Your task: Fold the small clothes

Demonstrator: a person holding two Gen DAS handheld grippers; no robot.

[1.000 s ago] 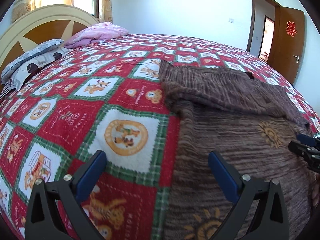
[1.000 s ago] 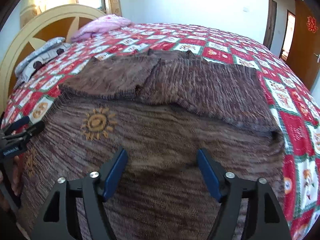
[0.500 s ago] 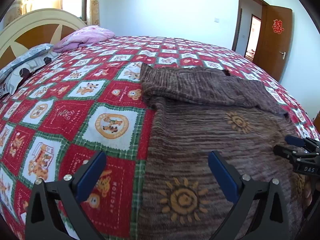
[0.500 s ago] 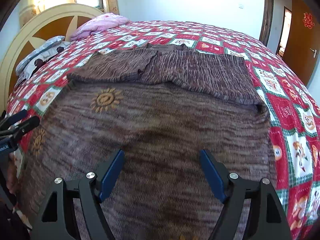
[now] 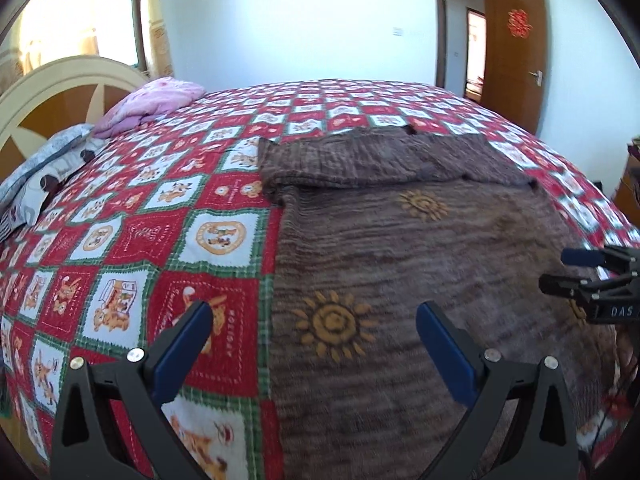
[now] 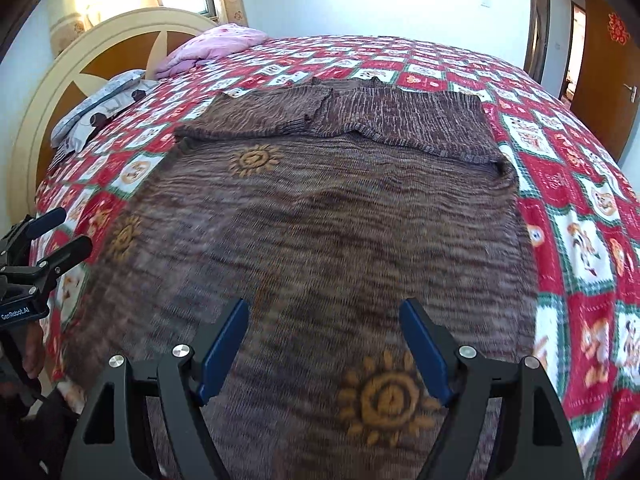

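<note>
A brown knit sweater (image 5: pixel 420 264) with orange sun patterns lies flat on the bed, its two sleeves folded across the far end (image 6: pixel 360 120). My left gripper (image 5: pixel 314 344) is open and empty, above the sweater's left edge near the hem. My right gripper (image 6: pixel 324 344) is open and empty, above the sweater's near part, right of centre. Each gripper shows in the other's view: the right one (image 5: pixel 576 268) at the right edge, the left one (image 6: pixel 60 236) at the left edge.
The bed carries a red, white and green patchwork quilt (image 5: pixel 132 240). A pink folded blanket (image 5: pixel 156 100) and grey pillows (image 6: pixel 96 108) lie by the headboard (image 6: pixel 104 48). A wooden door (image 5: pixel 516 52) stands open at the far right.
Both grippers have pulled back toward the near edge of the bed and risen, so more of the sweater's lower part shows. Both stay open. The sweater has not moved.
</note>
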